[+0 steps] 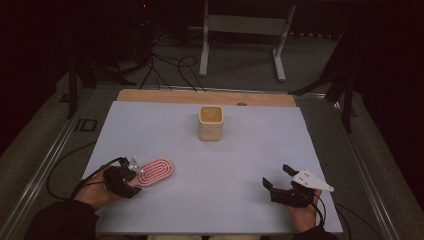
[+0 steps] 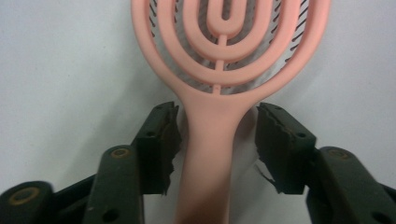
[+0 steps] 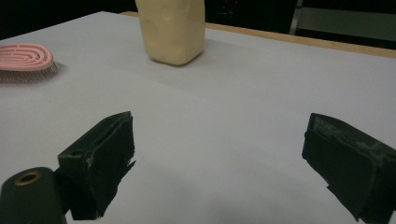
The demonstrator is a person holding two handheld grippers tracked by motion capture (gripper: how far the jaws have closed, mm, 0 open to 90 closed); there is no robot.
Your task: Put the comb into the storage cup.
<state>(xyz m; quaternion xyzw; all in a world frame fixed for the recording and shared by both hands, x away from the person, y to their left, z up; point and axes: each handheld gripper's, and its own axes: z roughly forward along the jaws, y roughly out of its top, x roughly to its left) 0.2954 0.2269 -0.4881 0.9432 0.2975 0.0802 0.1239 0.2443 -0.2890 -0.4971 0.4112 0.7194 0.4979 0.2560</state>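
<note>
Left gripper view: the left gripper [image 2: 217, 144] straddles the pink plastic oval hairbrush [image 2: 219, 74] handle, jaws apart, neither pad pressing. Right gripper [image 3: 224, 163] jaws gape wide over the white worktop [image 3: 233, 93].

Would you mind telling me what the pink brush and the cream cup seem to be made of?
The brush looks like moulded plastic with a smooth matte finish: its looped ribs and handle are one uniform pink piece, with thin dark bristles behind. The cup is less certain, perhaps soft plastic or silicone: its dull cream walls look slightly uneven, without shine.
</note>
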